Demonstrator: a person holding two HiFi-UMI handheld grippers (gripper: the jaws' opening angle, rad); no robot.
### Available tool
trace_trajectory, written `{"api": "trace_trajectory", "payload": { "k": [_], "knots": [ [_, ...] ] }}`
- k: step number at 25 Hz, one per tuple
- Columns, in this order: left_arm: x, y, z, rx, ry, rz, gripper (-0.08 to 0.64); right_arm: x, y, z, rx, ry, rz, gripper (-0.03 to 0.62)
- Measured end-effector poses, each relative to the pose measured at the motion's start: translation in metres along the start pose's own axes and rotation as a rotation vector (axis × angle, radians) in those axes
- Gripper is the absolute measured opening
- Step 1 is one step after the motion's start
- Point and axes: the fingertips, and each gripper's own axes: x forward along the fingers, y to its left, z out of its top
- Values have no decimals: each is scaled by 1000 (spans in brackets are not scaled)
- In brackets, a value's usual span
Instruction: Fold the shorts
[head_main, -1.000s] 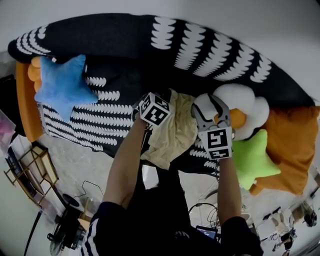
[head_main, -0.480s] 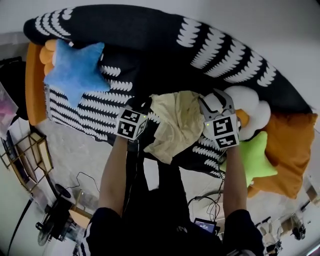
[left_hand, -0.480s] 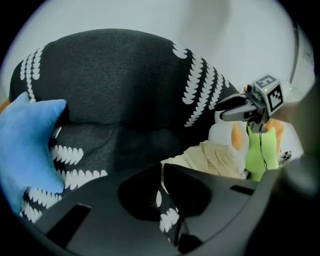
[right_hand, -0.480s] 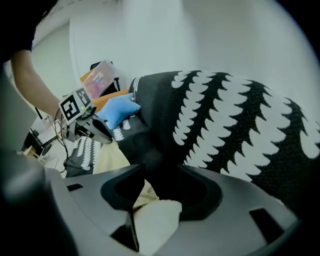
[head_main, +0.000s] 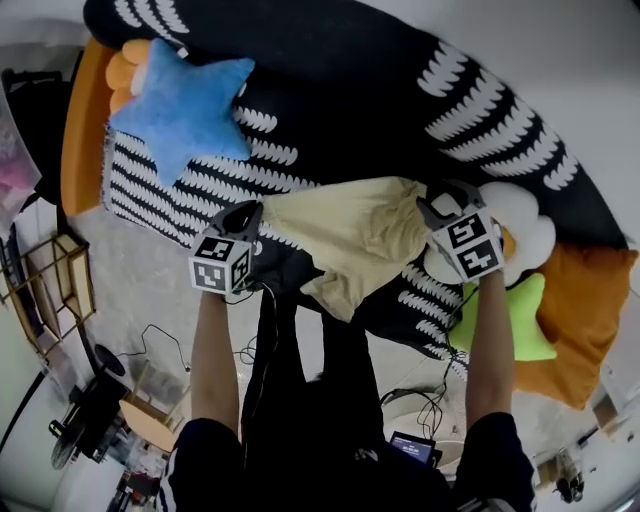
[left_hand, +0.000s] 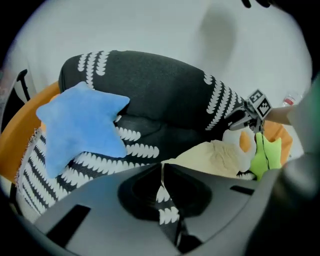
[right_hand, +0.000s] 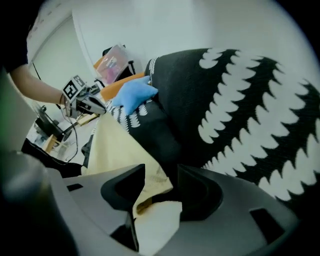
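Observation:
Pale yellow shorts (head_main: 350, 225) hang spread between my two grippers above the front of the black sofa (head_main: 400, 80). My left gripper (head_main: 245, 222) is shut on the shorts' left corner; in the left gripper view a thin edge of cloth shows between the closed jaws (left_hand: 161, 169), and the shorts (left_hand: 215, 157) stretch away to the right. My right gripper (head_main: 440, 200) grips the right corner. Its jaws (right_hand: 162, 175) have just been closing, with bunched cloth (right_hand: 117, 150) between them. A loose part of the shorts droops below the top edge.
A blue star cushion (head_main: 190, 105) lies on the sofa's left. A white egg-shaped cushion (head_main: 525, 235), a green star cushion (head_main: 515, 320) and an orange cushion (head_main: 590, 300) sit at the right. A wooden rack (head_main: 60, 300) and cables stand on the floor at left.
My left gripper has swung out to the left, away from the right one, pulling the bunched shorts wide. The right gripper has stayed near the white cushion.

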Motion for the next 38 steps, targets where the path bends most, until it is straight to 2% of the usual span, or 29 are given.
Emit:
{"api": "trace_trajectory", "payload": {
  "k": [2,4,7,10,14,17,19,22,25,26,27,28,30,33,38],
  "knots": [
    [-11,32,-8,-22,4,23,21,17,12,8,-21,57,68,215],
    [-20,66,-15,-39,12,32,21,38,19,24,-51,102,100,219],
    [-29,79,-28,-43,24,34,21,54,26,35,-61,130,137,218],
    [-34,66,-43,-54,23,41,21,70,27,35,1,144,164,203],
    [-21,85,-62,-109,24,38,21,124,10,31,163,278,159,166],
    [-6,104,-73,-146,33,26,21,156,3,25,168,333,158,119],
    [-1,116,-78,-141,46,18,21,163,9,22,114,358,172,109],
    [-2,132,-79,-132,51,7,21,167,21,25,-47,377,169,124],
    [-3,133,-83,-121,54,-1,21,168,37,15,-350,407,148,113],
    [-2,131,-84,-118,53,0,21,167,41,12,-447,408,140,65],
    [-1,127,-85,-116,51,2,21,164,42,11,-500,397,130,51],
    [-2,124,-84,-112,47,5,21,159,40,14,-504,371,123,48],
    [-7,130,-79,-104,34,12,21,150,31,40,-430,294,127,48],
    [-27,161,-56,-113,-32,33,21,129,18,117,-371,161,147,48],
    [-91,192,17,-103,-240,75,21,52,15,226,-462,-29,148,48]
  ]
}}
